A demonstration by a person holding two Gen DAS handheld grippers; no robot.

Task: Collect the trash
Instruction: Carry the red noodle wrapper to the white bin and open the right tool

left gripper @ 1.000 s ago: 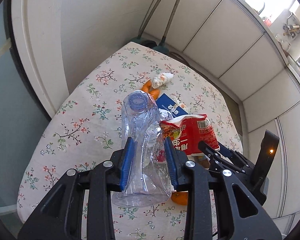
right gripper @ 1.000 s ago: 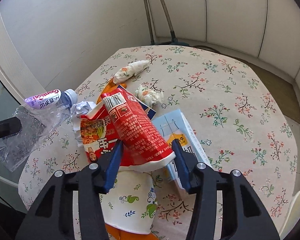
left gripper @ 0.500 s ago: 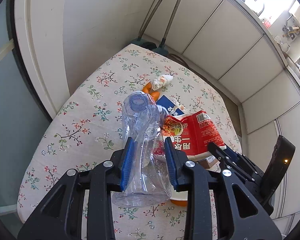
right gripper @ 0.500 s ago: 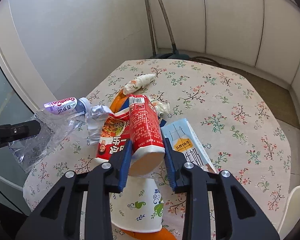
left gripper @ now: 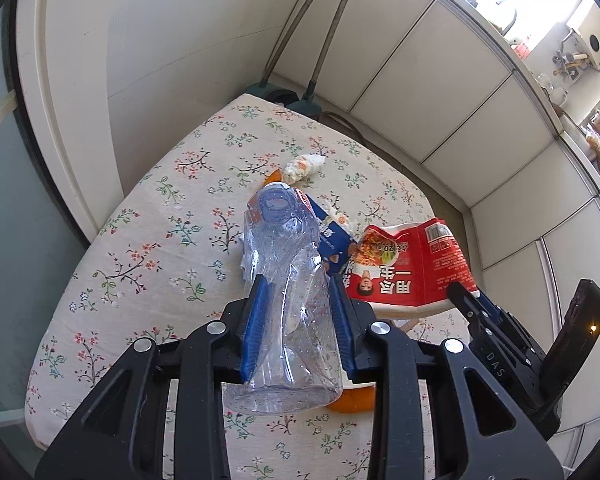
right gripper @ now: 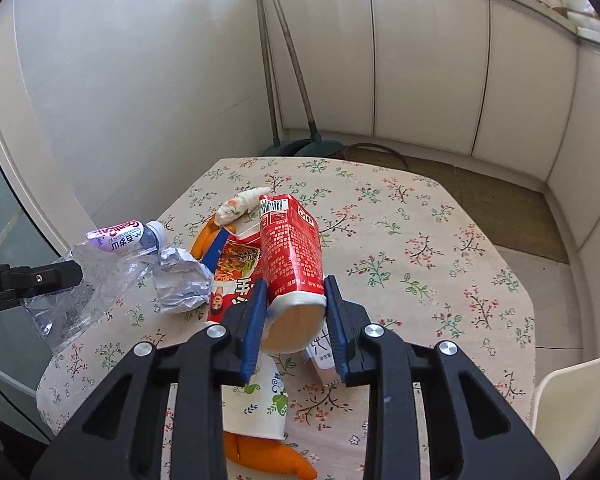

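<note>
My left gripper (left gripper: 298,292) is shut on a crushed clear plastic bottle (left gripper: 286,276) and holds it above the flowered table (left gripper: 148,240); the bottle also shows in the right wrist view (right gripper: 100,264). My right gripper (right gripper: 294,294) is shut on a red noodle cup (right gripper: 292,260), lifted off the table; the cup shows in the left wrist view (left gripper: 408,268). On the table lie a crumpled foil wrapper (right gripper: 182,280), a blue carton (left gripper: 328,236), a white wrapper (left gripper: 302,166), a flowered paper cup (right gripper: 256,404) and orange peel (right gripper: 268,456).
A milk carton (right gripper: 322,350) lies under the right gripper. Two broom handles (right gripper: 284,64) lean in the far corner against white panels. A white chair (right gripper: 568,404) stands at the table's right edge. A glass door is at the left.
Both grippers have risen from the table with their loads. The right gripper closed tighter on the noodle cup and lifted it clear of the paper cup and carton.
</note>
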